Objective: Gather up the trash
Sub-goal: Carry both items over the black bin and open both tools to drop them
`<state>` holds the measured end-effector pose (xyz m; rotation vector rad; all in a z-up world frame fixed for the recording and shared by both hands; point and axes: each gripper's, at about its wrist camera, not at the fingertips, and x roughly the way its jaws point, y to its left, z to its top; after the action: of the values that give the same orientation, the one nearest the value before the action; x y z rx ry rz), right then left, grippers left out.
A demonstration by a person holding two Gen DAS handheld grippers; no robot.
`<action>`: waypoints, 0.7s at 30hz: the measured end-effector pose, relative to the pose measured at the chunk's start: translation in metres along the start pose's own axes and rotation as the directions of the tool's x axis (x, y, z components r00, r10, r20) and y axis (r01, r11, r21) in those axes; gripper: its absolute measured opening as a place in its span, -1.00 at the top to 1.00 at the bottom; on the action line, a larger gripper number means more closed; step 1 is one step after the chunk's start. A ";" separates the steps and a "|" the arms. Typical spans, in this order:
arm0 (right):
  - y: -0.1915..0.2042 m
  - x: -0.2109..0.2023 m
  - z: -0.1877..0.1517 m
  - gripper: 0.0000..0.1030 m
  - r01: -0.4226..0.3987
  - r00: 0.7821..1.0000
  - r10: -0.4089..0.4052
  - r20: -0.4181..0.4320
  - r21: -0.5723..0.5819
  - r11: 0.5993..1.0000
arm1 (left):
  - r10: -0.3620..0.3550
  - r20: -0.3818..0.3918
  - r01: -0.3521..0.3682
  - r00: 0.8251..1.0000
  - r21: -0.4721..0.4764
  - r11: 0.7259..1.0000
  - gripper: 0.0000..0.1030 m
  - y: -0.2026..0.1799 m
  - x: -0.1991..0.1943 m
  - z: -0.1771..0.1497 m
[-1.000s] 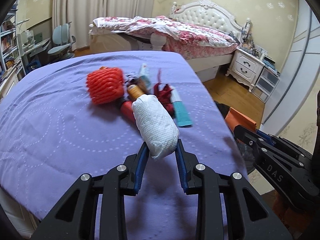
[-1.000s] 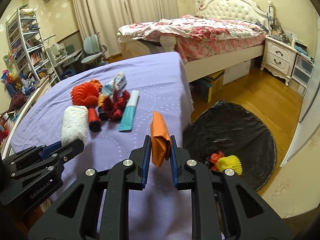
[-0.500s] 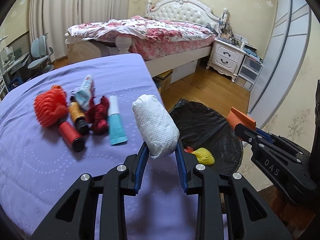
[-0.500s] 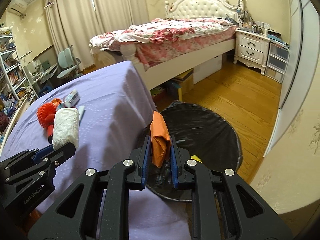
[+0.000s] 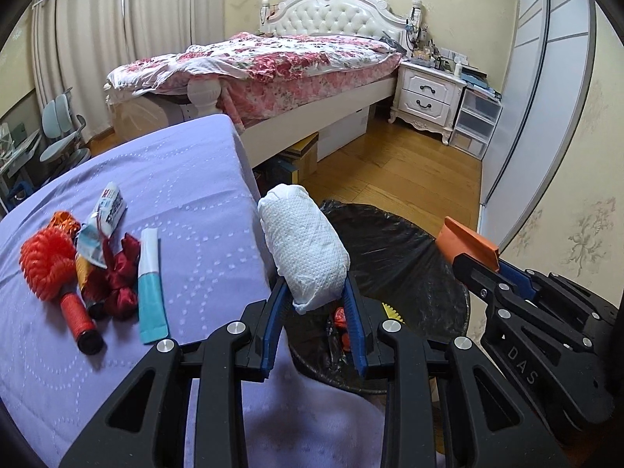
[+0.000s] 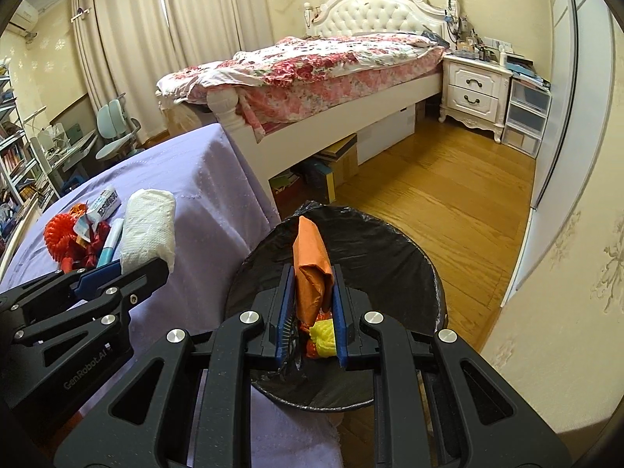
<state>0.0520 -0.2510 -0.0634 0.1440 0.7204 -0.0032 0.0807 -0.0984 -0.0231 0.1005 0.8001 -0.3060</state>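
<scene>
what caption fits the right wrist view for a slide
Right tool holds an orange packet over the black-lined trash bin; more trash waits on the purple table.

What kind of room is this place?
Most likely a home bedroom: a bed with a white tufted headboard and floral bedding, a white nightstand beside it, and long curtains behind.

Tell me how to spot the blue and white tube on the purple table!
Find the purple table and the heap of trash near its edge. At the heap's right side, nearest the black trash bin, lies the tube. It is the only flat, teal-and-white thing; its neighbours are red or orange.
</scene>
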 end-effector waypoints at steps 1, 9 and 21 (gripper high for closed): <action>-0.002 0.001 0.000 0.65 0.001 1.000 -0.001 -0.001 0.003 1.000 | 0.001 -0.002 -0.001 1.000 0.003 1.000 0.40 -0.001 0.002 0.001; -0.011 0.009 0.002 0.64 0.012 1.000 -0.012 -0.009 0.027 1.000 | 0.010 -0.025 -0.010 1.000 0.015 1.000 0.34 -0.003 0.011 0.002; -0.022 0.009 0.000 0.48 0.026 1.000 -0.026 -0.008 0.071 0.997 | 0.053 -0.007 -0.053 0.999 -0.021 0.998 -0.42 0.003 0.001 0.001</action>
<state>0.0576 -0.2726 -0.0720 0.2025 0.7300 -0.0531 0.0828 -0.0958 -0.0237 0.1028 0.8059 -0.2476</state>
